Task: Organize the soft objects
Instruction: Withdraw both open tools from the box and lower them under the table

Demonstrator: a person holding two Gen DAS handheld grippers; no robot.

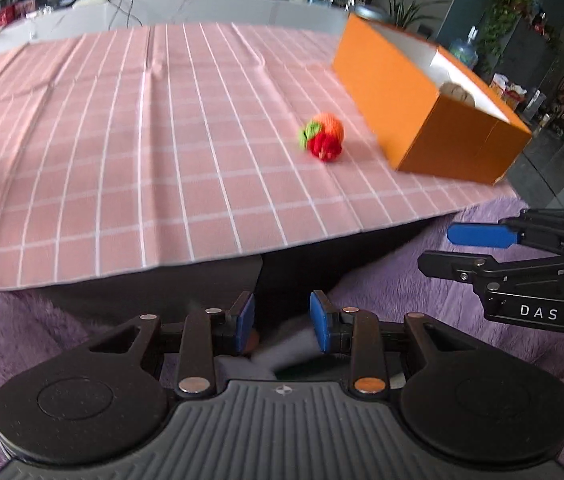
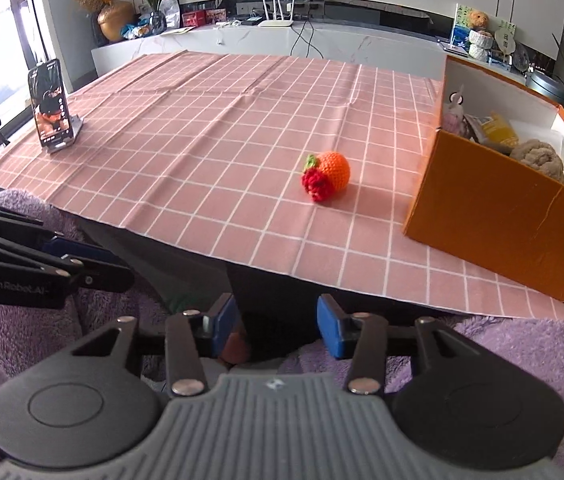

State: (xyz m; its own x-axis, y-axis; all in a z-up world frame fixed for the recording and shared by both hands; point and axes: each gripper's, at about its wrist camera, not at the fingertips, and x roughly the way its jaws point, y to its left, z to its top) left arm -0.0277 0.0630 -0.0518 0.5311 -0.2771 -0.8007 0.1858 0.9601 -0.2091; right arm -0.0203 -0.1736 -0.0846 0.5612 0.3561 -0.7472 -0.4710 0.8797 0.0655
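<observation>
1. One soft item is left out on the surface (image 2: 185, 128): a crocheted orange fruit (image 2: 328, 175) with a red flower and a green leaf, lying on the pink checked cloth a little short of the orange box (image 2: 494, 232), apart from its near wall.
2. The box already holds several soft things, among them a beige knitted ball (image 2: 538, 160) at the near end; the far end looks less crowded.
3. Left gripper (image 1: 282, 322): jaws a little apart with nothing between the blue pads, held low over the purple fleece (image 1: 9, 336) in front of the surface edge.
4. Right gripper (image 2: 277, 330): jaws spread wider, also empty, low off the same edge. No earlier view is available for comparison.
5. Judged step: reach for the crocheted fruit and drop it into the box. The right gripper seems the better choice, since the box sits to the right of the fruit in both views.
6. Advice on the grasp: lift clear of the cloth hem first, then come down over the round orange body, not the flower or the leaf, which would probably squash or slip. Close gently; yarn gives, so the pads should sink in a little.
7. Risk: pads dragging on the cloth may bunch it and roll the fruit away.
8. Carry over the near wall with margin, release above a free patch.
9. A phone on a stand (image 2: 51, 106) stands at the far left, well away from the path.
</observation>
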